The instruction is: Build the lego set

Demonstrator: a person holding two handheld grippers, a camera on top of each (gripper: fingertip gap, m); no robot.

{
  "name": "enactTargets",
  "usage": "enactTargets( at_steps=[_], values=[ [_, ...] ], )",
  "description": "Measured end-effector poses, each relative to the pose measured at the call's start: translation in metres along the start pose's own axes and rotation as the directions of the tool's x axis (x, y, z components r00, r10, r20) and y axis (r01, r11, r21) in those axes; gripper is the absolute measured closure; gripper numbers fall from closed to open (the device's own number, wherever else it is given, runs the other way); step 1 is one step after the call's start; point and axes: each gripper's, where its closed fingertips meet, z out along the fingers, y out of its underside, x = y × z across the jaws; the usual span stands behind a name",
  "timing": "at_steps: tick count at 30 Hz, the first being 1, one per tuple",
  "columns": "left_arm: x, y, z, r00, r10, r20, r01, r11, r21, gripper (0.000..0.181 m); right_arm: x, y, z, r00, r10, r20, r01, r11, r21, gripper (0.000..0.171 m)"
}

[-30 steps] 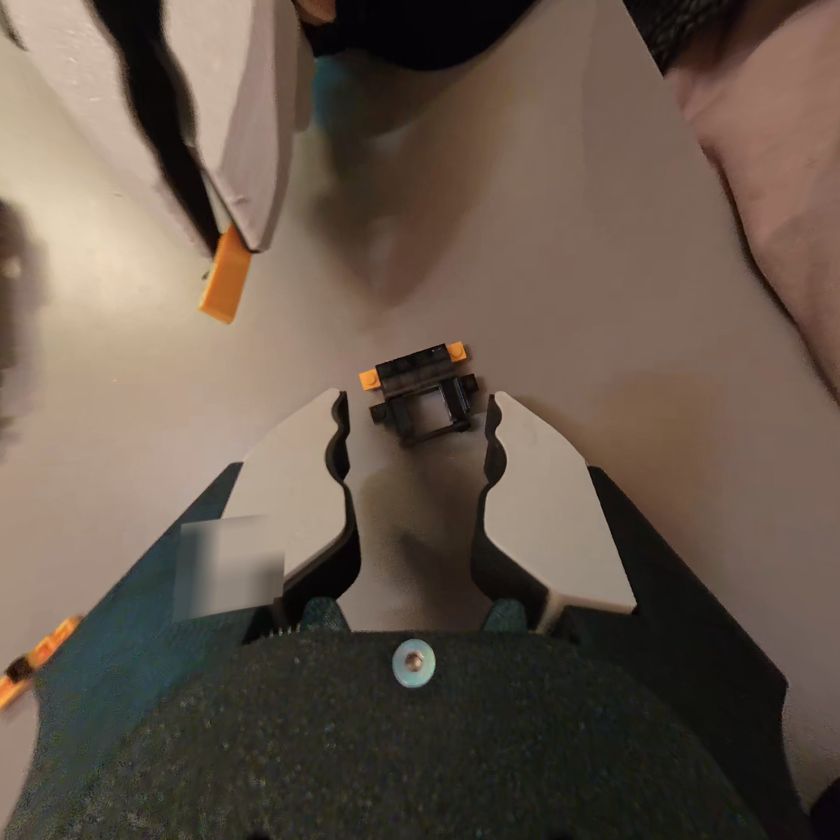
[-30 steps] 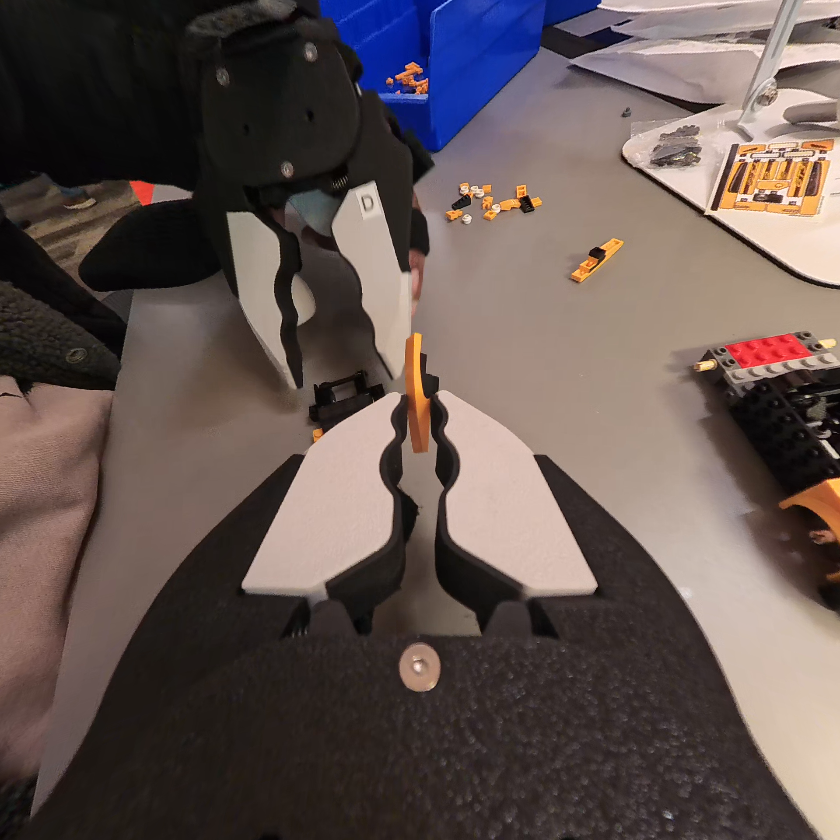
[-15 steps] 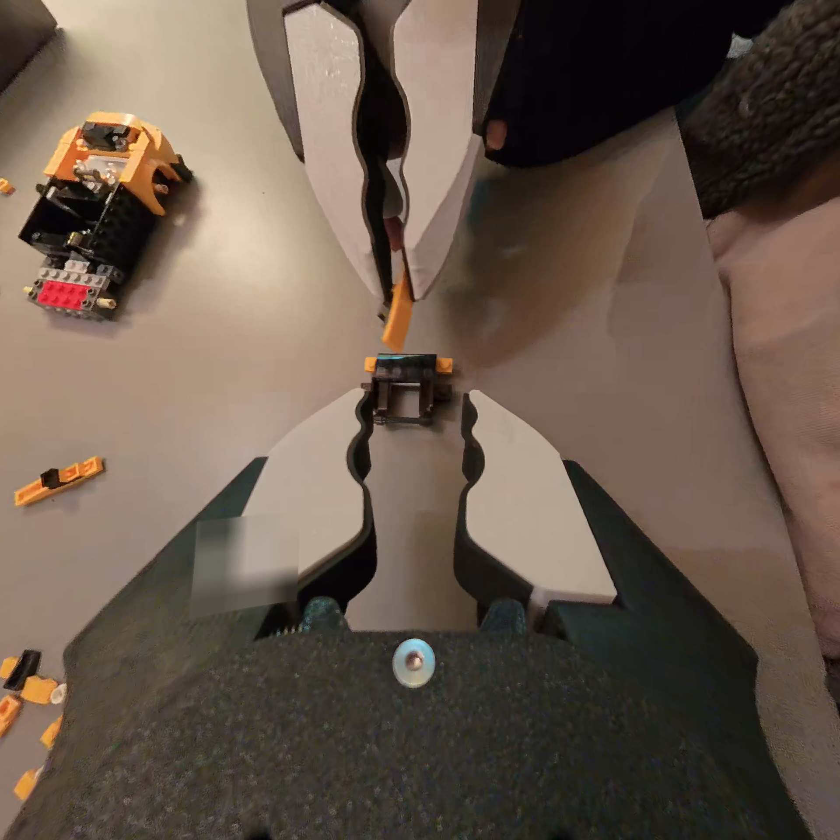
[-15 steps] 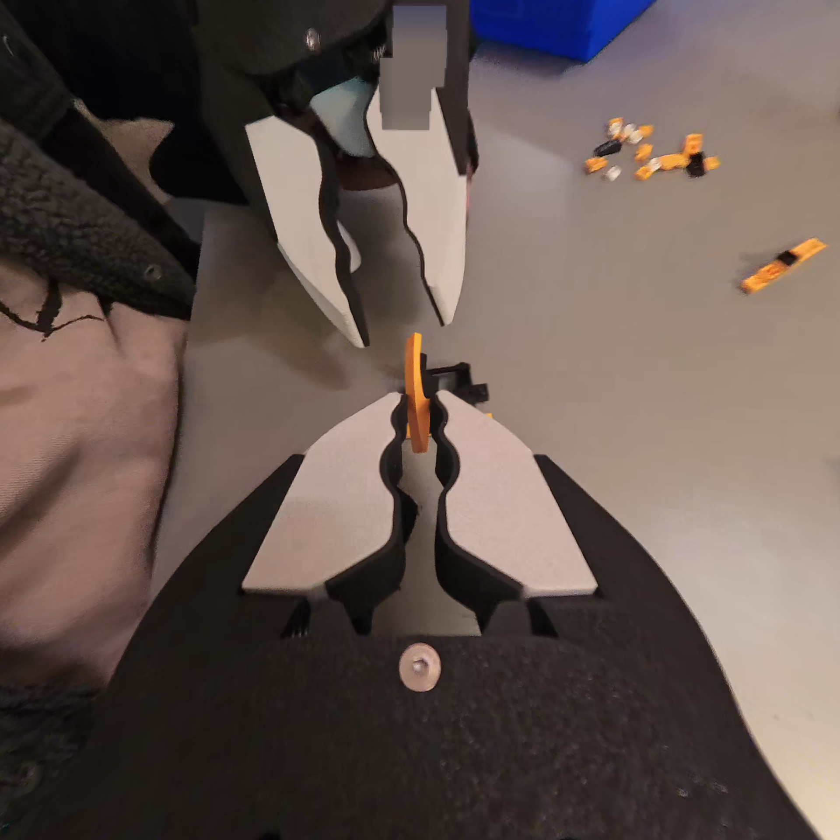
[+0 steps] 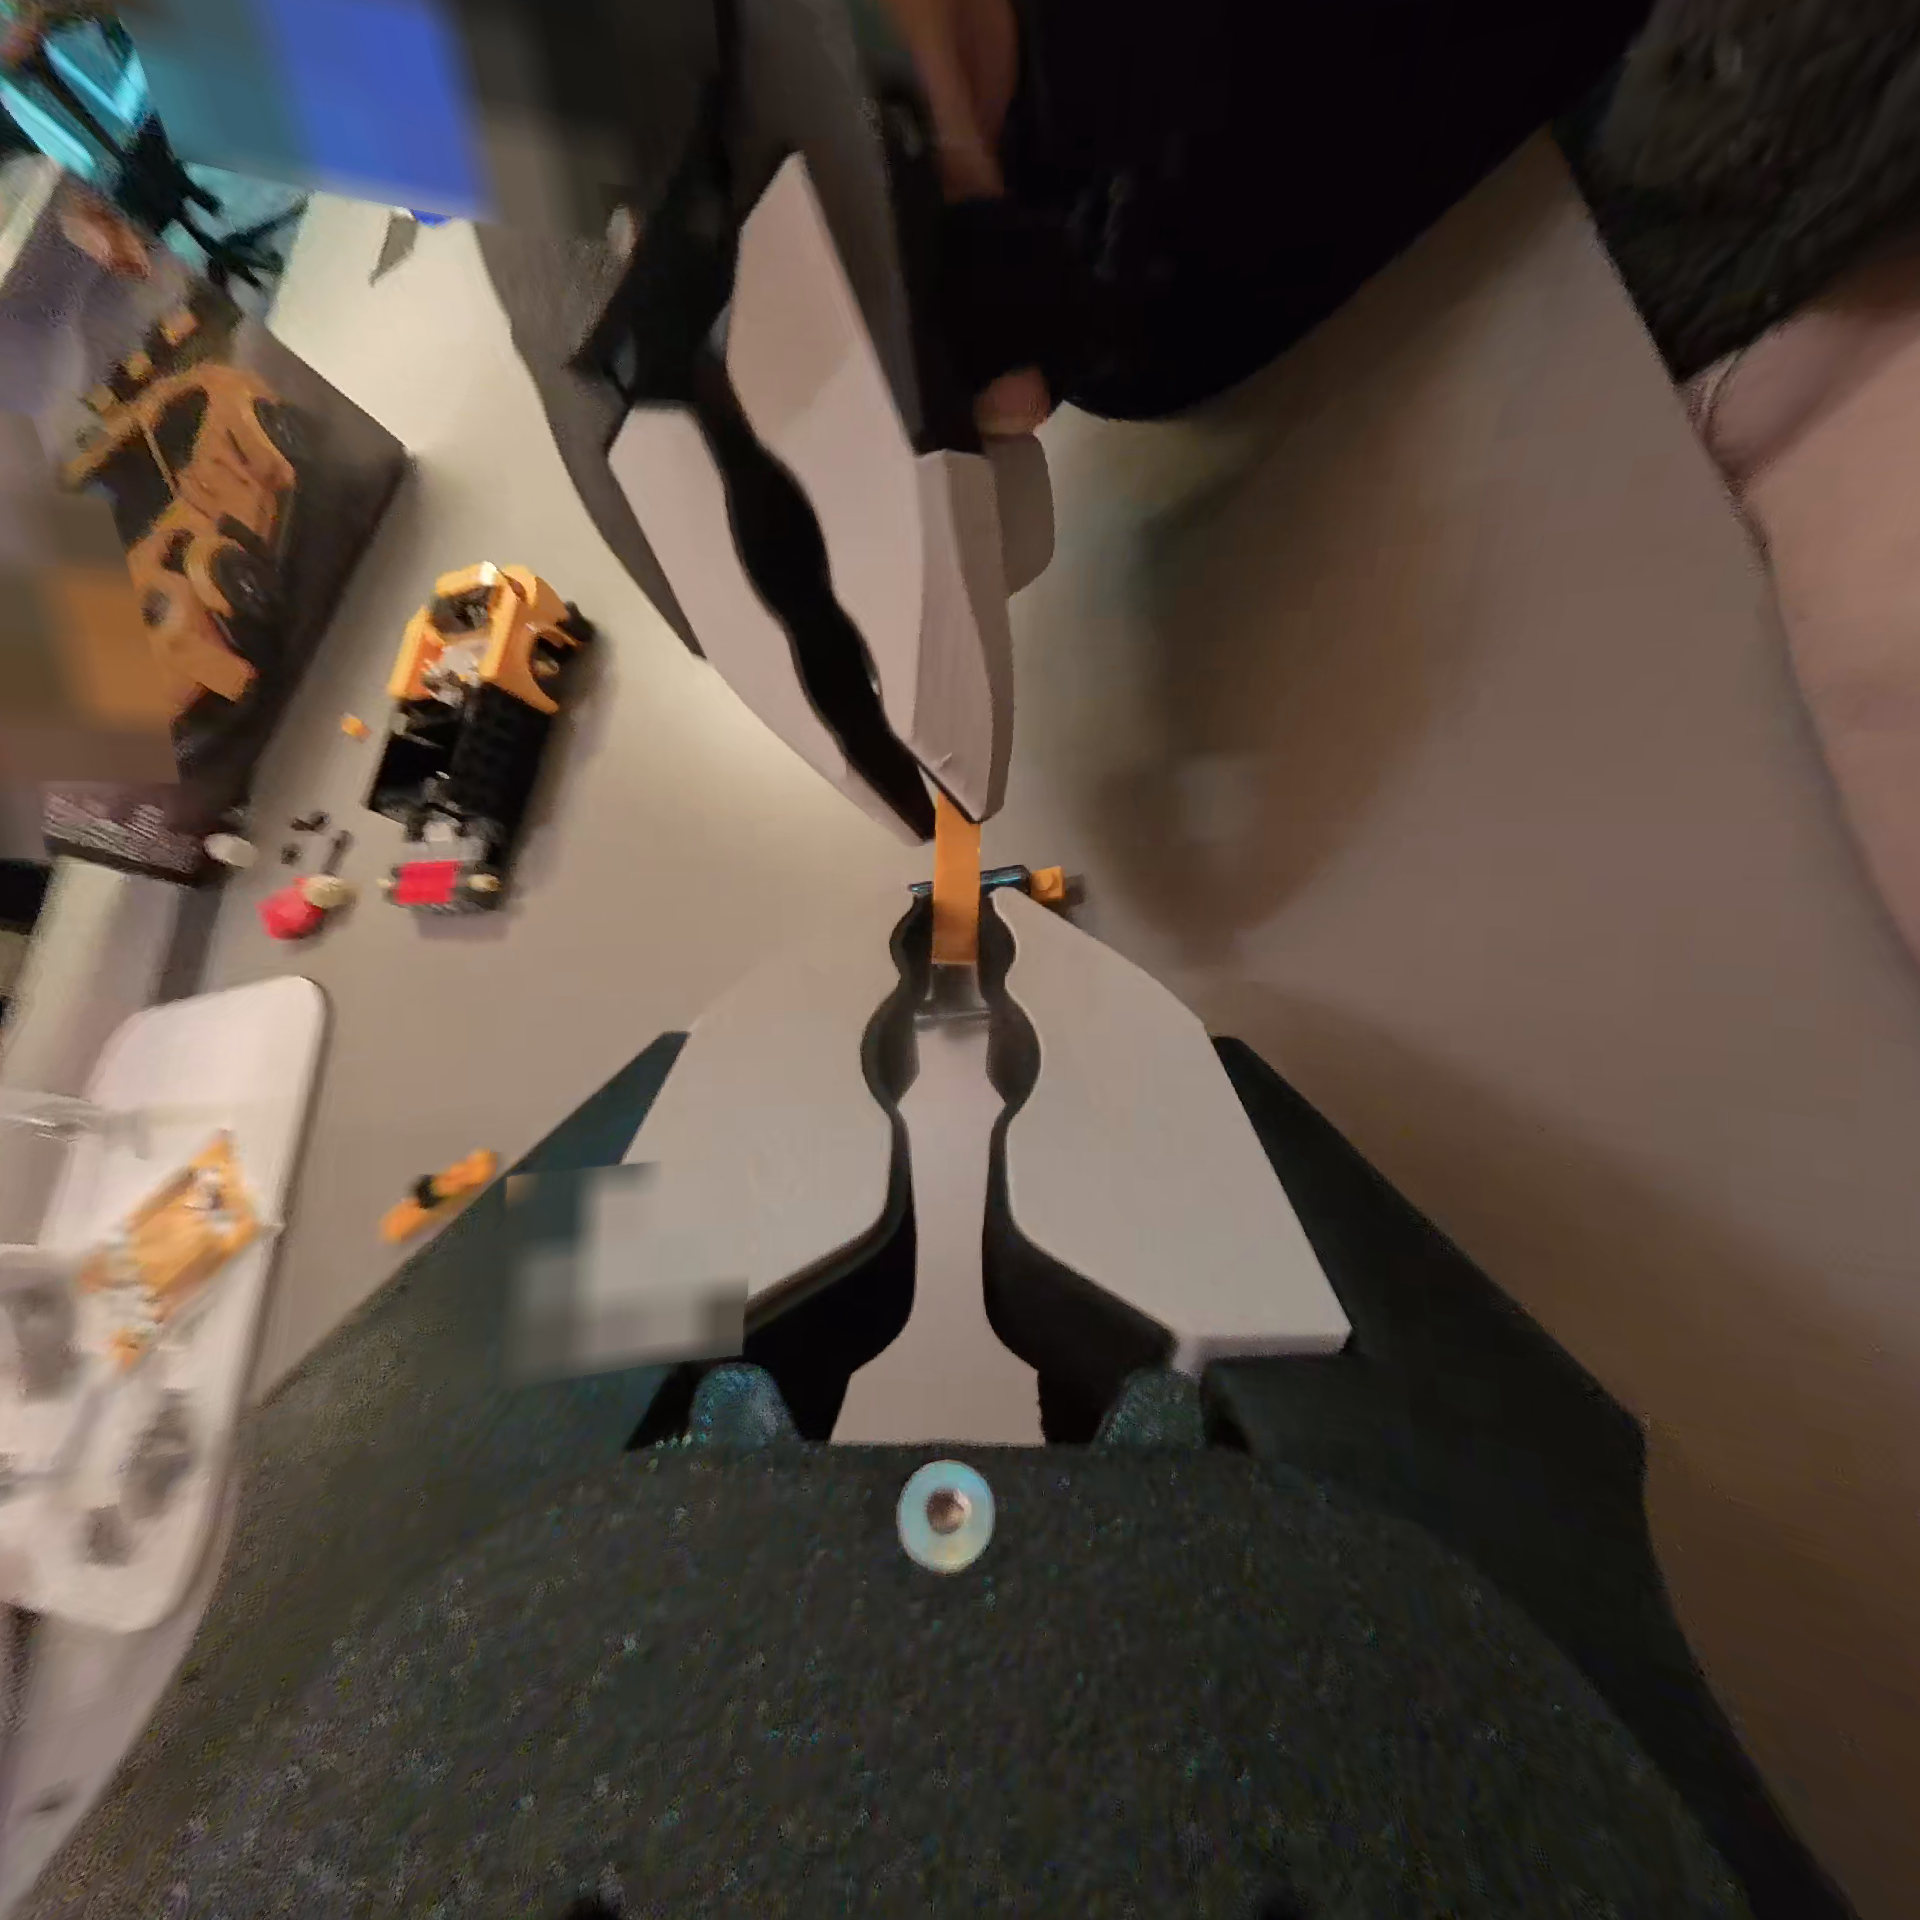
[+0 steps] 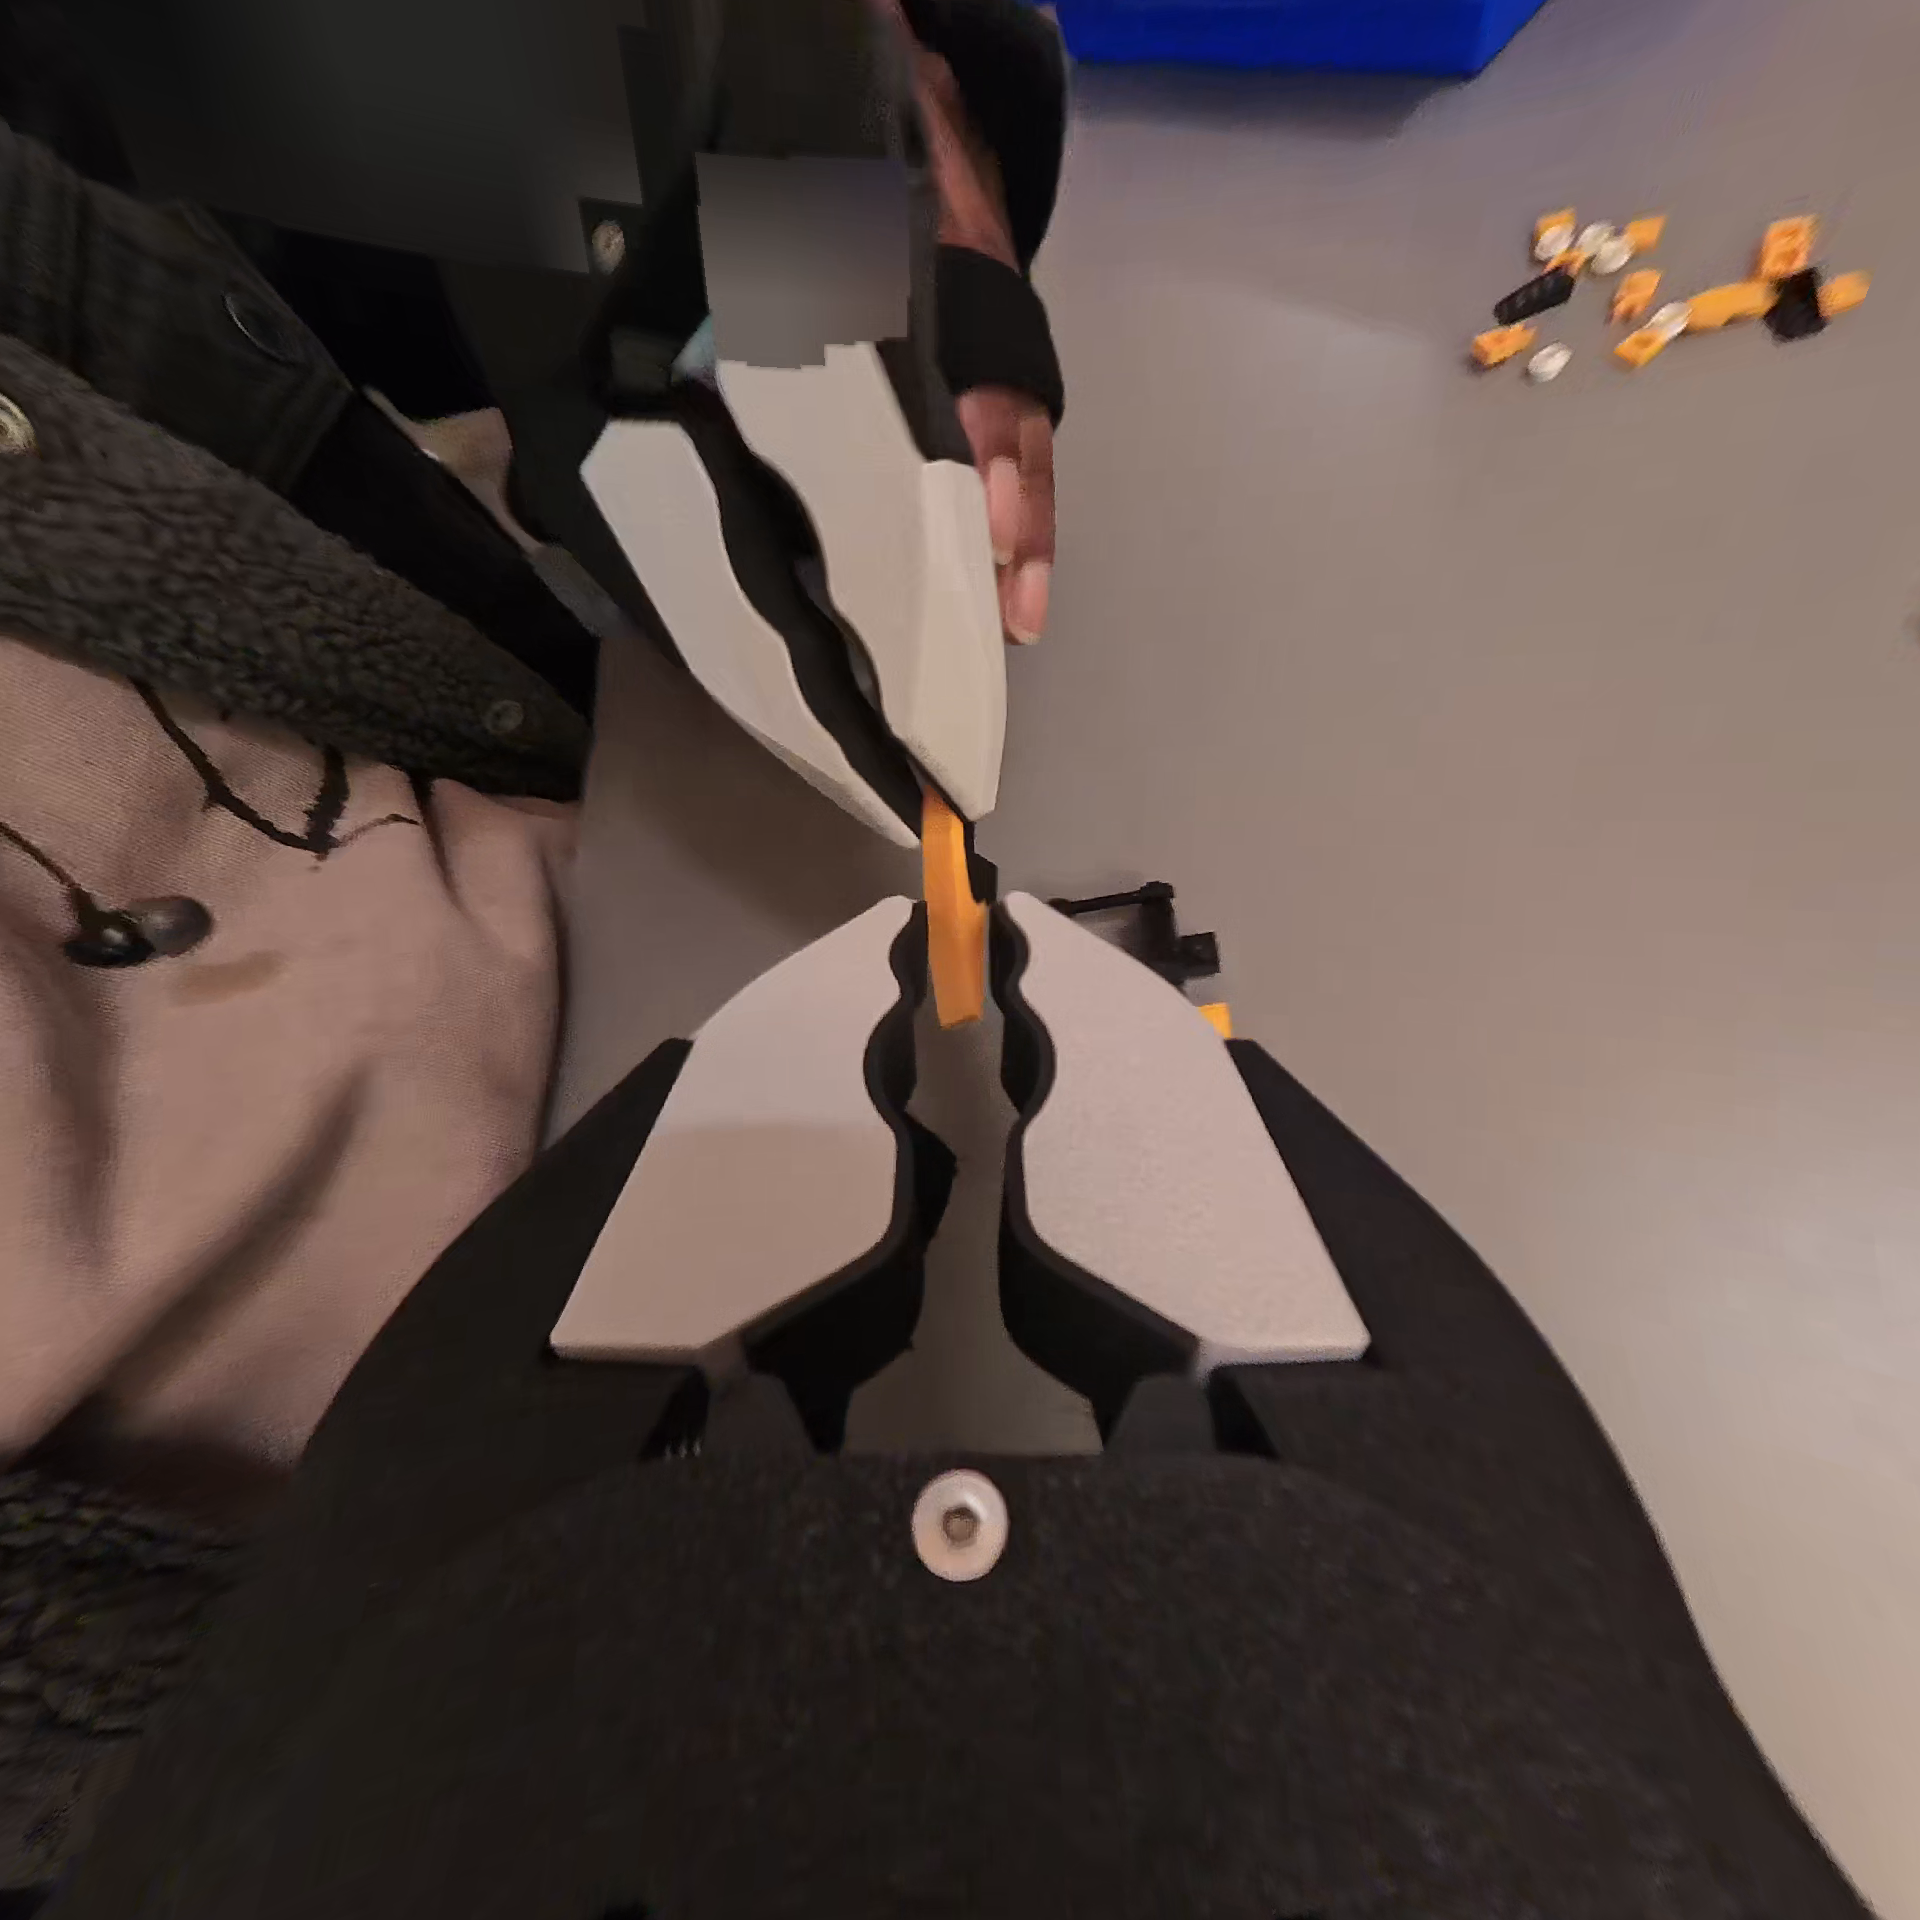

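Both ends of the orange curved piece point(image 6: 956, 966) are now pinched. The right hand-held gripper point(image 6: 956, 914) stays clamped on its lower part, and the left hand-held gripper point(image 5: 956, 925) — spread wide over the black frame point(image 6: 1153, 920) half a second ago — has closed on the free upper end. The frame lies unheld on the counter point(image 6: 1455, 831) just beside the right fingers, so this looks like a regrip or handover — not yet the press-on.
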Motion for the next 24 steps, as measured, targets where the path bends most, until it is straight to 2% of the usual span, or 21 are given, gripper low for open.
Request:
enactTargets(
  at_steps=[2,4,7,10,15,24],
  values=[
    [0.004,0.005,0.001,0.98,-0.182,-0.082,0.182,0.983,-0.002,0.174,0.005,0.006,-0.005,0.987,-0.127,-0.097,0.123,0.991,-0.045,0.155],
    [0.01,0.008,0.004,0.902,-0.389,-0.188,0.393,0.919,-0.016,0.174,0.003,0.017,-0.006,0.957,-0.25,-0.146,0.234,0.965,-0.117,0.153],
    [0.02,0.013,0.009,0.777,-0.56,-0.287,0.566,0.822,-0.069,0.174,0.0,0.027,0.0,0.94,-0.287,-0.183,0.262,0.953,-0.152,0.154],
    [0.024,0.02,0.016,0.752,-0.589,-0.296,0.584,0.803,-0.116,0.174,0.004,0.033,0.004,0.933,-0.294,-0.206,0.262,0.95,-0.168,0.156],
    [0.024,0.022,0.021,0.76,-0.577,-0.3,0.566,0.814,-0.132,0.174,0.008,0.036,0.008,0.933,-0.292,-0.213,0.254,0.949,-0.187,0.161],
    [0.022,0.023,0.027,0.828,-0.493,-0.268,0.472,0.87,-0.143,0.174,0.012,0.042,0.013,0.934,-0.277,-0.225,0.229,0.949,-0.218,0.163]
  ],
)
